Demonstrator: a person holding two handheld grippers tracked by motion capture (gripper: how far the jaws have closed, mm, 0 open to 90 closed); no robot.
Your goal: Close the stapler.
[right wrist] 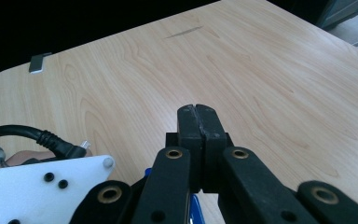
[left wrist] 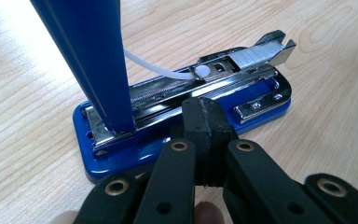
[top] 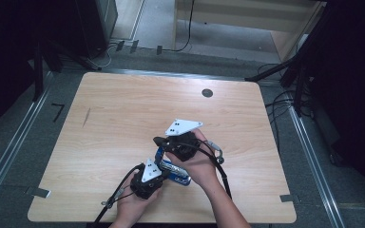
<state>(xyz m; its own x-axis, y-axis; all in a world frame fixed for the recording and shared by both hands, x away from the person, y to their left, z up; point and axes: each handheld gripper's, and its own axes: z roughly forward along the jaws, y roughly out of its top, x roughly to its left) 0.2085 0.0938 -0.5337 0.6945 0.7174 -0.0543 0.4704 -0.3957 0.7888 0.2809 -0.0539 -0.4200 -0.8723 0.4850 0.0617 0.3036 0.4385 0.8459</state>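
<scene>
Item: light wooden table [top: 123, 118]. On it, near its front edge, lay a blue metal stapler [left wrist: 177, 116], lid swung up, staple channel exposed, long axis crosswise just ahead of the left gripper [left wrist: 205, 119], jaws closed, empty. Right gripper [right wrist: 199, 122], likewise closed, empty, hovered above the stapler.

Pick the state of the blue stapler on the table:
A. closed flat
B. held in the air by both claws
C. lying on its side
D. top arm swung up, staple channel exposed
D: in the left gripper view the stapler sits base-down on the table, blue arm raised, staples showing in the channel.
</scene>
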